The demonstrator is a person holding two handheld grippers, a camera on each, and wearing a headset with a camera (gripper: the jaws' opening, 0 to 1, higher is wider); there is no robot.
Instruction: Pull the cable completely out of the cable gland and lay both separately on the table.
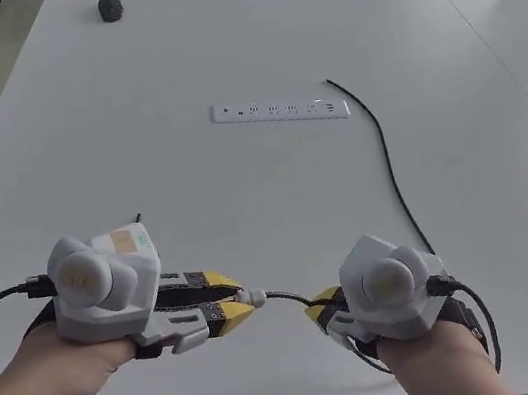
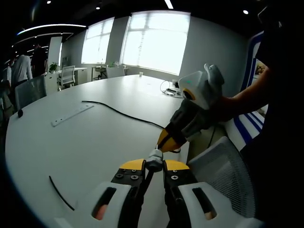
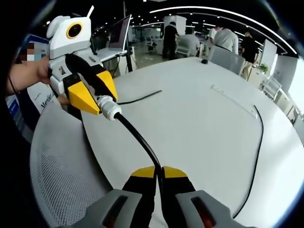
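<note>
L gripper (image 2: 153, 166) was clamped on the white cable gland (image 2: 154, 160), right at its tips. R gripper (image 3: 159, 171) was pinched shut on the black cable (image 3: 137, 135), which ran fwd from its jaws into the gland.

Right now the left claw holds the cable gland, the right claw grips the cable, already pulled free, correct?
No: the right gripper view shows the cable running into the cable gland. The left claw holds the gland, the right claw grips the cable.

The left tool (image 1: 232, 298) clamps the white cable gland (image 1: 254, 299); the right tool (image 1: 316, 309) pinches its black cable (image 1: 286, 297).
</note>
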